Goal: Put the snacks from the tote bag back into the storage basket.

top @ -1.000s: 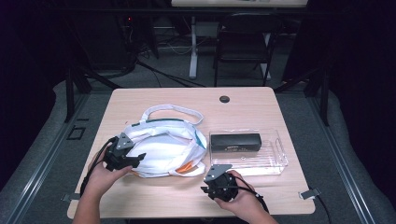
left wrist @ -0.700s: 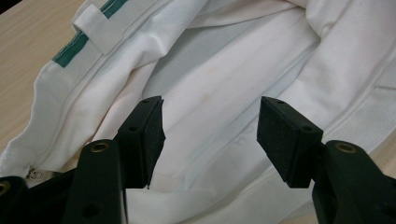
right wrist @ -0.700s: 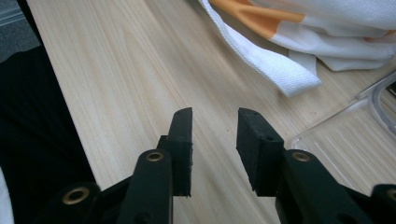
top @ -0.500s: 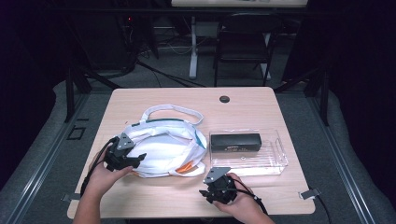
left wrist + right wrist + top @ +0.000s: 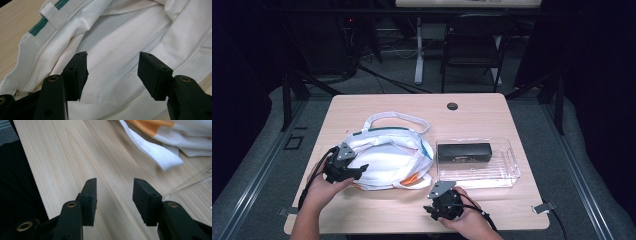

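Fabric lies directly ahead of the left gripper [image 5: 112,75], whose jaws stand wide and unclamped over the crumpled white cloth bag with green trim and webbing handles [image 5: 387,157]; the right gripper [image 5: 115,200], nearer the person, has just been opening its jaws with nothing between them above bare tabletop. Judged soft, light and prone to slumping, the bag is best taken at a hemmed edge or handle loop. Beyond it sit a clear plastic tray [image 5: 507,172] holding a black rectangular box [image 5: 463,151], the pale wooden table [image 5: 362,212], and a dark room with a black chair [image 5: 472,50].
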`<state>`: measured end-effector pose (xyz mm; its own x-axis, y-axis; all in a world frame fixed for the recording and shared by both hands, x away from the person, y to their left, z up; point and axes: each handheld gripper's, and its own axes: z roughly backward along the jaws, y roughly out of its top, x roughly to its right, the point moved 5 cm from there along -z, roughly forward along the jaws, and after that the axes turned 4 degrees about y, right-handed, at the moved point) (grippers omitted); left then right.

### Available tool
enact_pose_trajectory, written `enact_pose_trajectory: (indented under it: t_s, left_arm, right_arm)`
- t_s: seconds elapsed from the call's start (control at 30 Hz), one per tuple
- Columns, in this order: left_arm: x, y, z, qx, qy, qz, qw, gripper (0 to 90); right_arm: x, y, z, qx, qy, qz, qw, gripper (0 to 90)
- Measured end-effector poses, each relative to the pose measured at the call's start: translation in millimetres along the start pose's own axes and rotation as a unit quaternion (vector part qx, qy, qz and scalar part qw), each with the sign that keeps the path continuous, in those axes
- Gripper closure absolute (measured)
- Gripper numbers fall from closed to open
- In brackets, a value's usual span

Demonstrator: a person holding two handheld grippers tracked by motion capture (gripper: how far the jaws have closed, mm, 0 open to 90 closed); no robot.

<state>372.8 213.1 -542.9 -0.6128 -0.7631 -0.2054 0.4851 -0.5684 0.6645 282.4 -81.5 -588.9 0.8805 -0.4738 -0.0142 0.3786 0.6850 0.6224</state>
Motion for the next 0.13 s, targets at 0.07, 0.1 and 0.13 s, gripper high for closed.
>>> enact_pose_trajectory:
  t_s: [0.07, 0.1, 0.13]
  left_arm:
    - [-1.4, -0.1, 0.5, 0.0, 0.0, 0.003, 1.0, 41.1]
    - [-1.4, -0.1, 0.5, 0.0, 0.0, 0.003, 1.0, 41.0]
    - [-1.8, 0.3, 0.7, 0.002, 0.0, 0.004, 1.0, 41.0]
  right_arm:
    - [-1.6, 0.7, -0.4, 0.008, 0.002, -0.003, 1.0, 53.7]
    - [-1.6, 0.7, -0.4, 0.008, 0.002, -0.003, 1.0, 53.7]
    - [-1.6, 0.7, 0.0, 0.009, 0.002, -0.001, 1.0, 53.4]
